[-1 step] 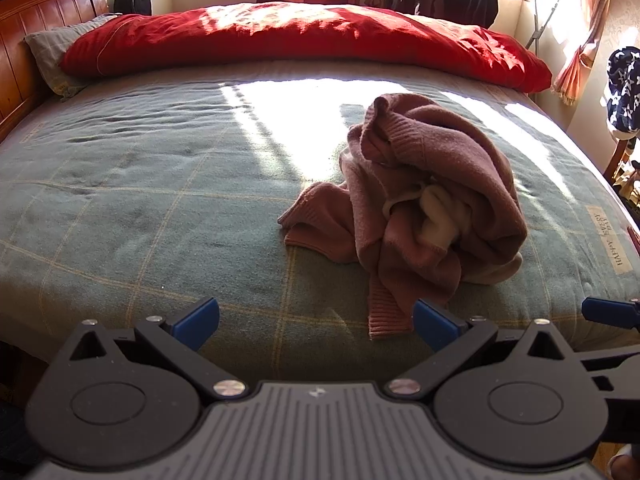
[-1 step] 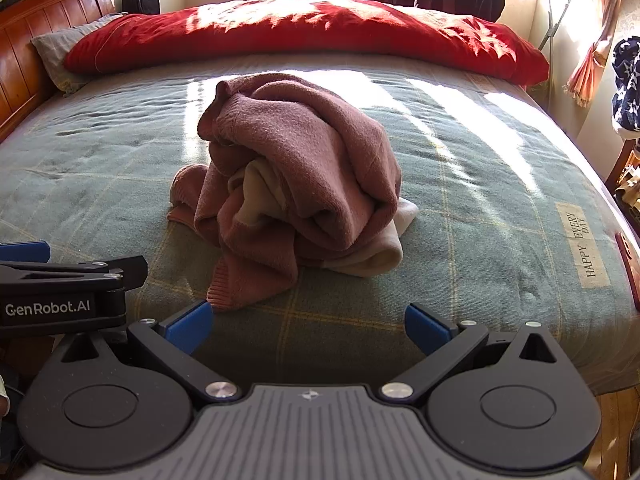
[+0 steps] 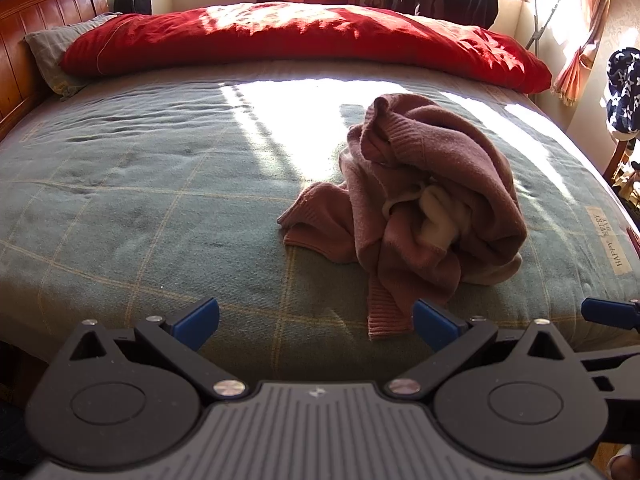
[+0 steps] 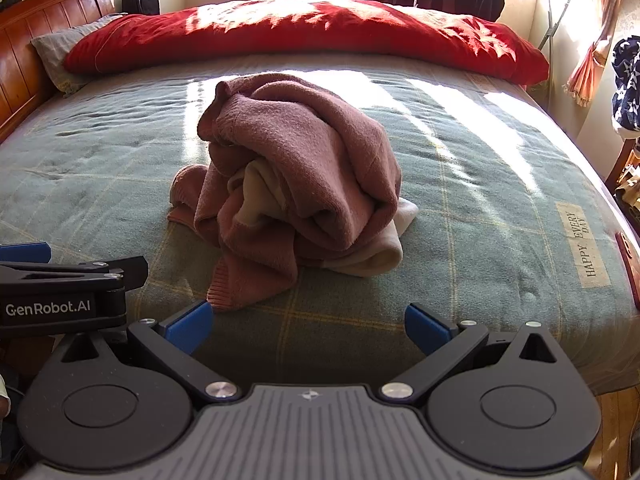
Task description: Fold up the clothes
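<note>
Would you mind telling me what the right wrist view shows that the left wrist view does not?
Only the right wrist view shows the left gripper's side with its GenRobot.AI label. Only the left wrist view shows a blue fingertip of the right gripper at its edge. Both show the crumpled pink sweater on the green plaid bedspread and the red duvet.

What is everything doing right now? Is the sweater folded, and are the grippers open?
Sweater: crumpled in a heap on the bed, not folded.
Left gripper: open, holding nothing.
Right gripper: open, holding nothing.
Red quilt: bunched along the far side.
Bed cover: spread flat, slightly wrinkled.
</note>
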`<state>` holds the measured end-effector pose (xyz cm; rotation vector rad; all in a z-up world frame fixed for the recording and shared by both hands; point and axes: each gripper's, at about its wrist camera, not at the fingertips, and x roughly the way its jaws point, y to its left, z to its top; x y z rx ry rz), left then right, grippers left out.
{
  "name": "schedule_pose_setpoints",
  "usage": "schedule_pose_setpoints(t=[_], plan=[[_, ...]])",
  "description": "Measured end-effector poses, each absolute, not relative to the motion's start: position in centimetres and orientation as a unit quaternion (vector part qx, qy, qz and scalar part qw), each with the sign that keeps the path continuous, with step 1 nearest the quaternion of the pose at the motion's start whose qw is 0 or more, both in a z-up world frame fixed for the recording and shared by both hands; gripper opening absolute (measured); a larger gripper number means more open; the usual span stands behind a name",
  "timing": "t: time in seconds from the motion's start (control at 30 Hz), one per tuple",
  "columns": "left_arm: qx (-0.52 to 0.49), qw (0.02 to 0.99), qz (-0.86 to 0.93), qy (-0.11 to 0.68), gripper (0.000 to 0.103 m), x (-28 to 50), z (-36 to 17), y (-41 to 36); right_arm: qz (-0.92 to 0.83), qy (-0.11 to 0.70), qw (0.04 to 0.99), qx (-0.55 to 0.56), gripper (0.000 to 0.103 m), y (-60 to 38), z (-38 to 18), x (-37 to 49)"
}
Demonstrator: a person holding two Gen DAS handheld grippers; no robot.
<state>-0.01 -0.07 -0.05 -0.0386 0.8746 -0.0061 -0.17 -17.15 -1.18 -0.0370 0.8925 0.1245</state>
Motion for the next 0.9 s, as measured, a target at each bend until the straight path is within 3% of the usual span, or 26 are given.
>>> schedule_pose_setpoints(t=[0.9], plan=[[-0.01, 0.911, -0.005, 0.413, 0.103, 0.18, 0.15, -0.4, 0.075, 0.429, 0.9, -0.008, 0.103, -17.21, -1.37, -0.27]])
